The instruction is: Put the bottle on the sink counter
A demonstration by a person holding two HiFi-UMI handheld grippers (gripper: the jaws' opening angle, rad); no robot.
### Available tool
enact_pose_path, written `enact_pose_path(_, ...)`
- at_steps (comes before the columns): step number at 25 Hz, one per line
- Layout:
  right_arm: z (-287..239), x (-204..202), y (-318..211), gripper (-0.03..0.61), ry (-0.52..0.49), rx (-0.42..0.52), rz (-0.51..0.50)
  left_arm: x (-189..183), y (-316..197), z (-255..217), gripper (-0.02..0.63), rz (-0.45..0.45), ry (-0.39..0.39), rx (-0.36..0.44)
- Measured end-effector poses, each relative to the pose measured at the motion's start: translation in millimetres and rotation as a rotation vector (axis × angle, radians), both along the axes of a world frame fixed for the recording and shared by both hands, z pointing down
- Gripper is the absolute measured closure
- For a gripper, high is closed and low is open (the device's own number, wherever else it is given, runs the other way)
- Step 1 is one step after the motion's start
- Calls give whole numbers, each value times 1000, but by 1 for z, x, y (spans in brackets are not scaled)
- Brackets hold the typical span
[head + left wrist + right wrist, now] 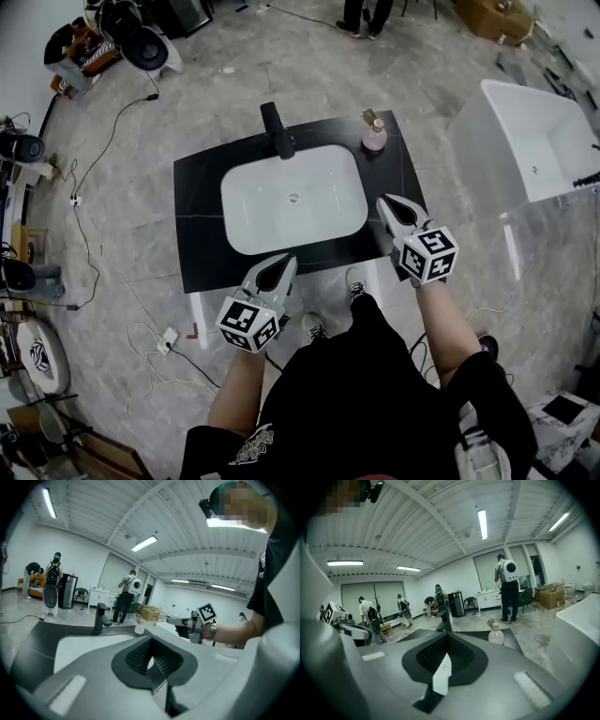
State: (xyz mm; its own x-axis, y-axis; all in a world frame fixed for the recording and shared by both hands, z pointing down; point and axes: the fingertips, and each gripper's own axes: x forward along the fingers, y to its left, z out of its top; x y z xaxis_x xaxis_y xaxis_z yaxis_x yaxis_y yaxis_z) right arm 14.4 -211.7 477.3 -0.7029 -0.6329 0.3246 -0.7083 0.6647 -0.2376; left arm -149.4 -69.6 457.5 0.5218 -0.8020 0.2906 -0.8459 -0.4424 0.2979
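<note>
A small pink bottle [374, 137] with a tan cap stands upright on the black sink counter [197, 234], at its back right corner, right of the black faucet [277, 131]. My left gripper [278, 266] hovers over the counter's front edge, shut and empty. Over the counter's right side, well in front of the bottle, my right gripper [388, 202] is shut and holds nothing. The left gripper view shows the bottle [139, 628] far ahead past the white basin [84, 644]. In the right gripper view the bottle [496, 635] stands ahead, right of the jaws.
The white basin [293, 199] fills the counter's middle. A white bathtub [525, 141] stands to the right. Cables [103, 150] trail over the tiled floor on the left. People and equipment [122, 37] are at the far side of the room.
</note>
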Motion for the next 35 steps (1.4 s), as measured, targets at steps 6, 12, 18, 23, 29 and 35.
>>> enact_pose_path(6, -11, -19, 68, 552, -20, -10, 14, -19, 40, -1, 614, 19, 30, 10)
enact_pose_path(12, -13, -28, 122, 552, -10, -11, 27, -24, 75, 4, 614, 65, 35, -3)
enact_pose_path(18, -8, -33, 161, 552, 11, -18, 5, -20, 97, 11, 614, 88, 37, -20)
enact_pose_path(23, -12, -30, 181, 552, 42, -4, -36, -8, 108, 10, 614, 91, 45, -24)
enact_pose_path(29, -21, -17, 186, 552, 50, 1, -82, 13, 109, 4, 614, 71, 50, -20)
enact_pose_path(35, -20, 10, 192, 552, 48, -16, -141, 48, 109, 0, 614, 38, 47, -16)
